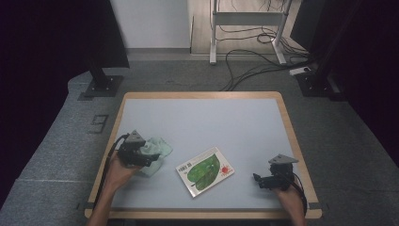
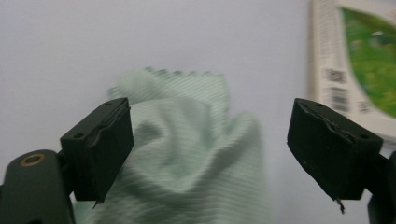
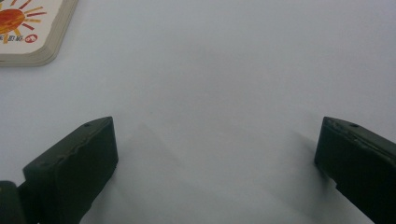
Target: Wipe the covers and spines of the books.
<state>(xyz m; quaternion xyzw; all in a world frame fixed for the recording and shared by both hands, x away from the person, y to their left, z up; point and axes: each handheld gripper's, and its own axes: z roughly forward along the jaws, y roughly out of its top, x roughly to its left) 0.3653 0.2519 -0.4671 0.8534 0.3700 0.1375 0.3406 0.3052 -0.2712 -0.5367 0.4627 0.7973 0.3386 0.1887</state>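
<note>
Bare grey tabletop [image 1: 211,120] lies open beyond the flat green-covered book [image 1: 205,171] (the crumpled pale-green cloth [image 1: 157,149] lies near its left).

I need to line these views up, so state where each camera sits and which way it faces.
High view: above the person's side, looking forward and down at the table; forearms, both grippers.
Left gripper view: on the left gripper, facing the green cloth; open jaws.
Right gripper view: on the right gripper, facing bare tabletop; open jaws.
Shared: the book.
</note>
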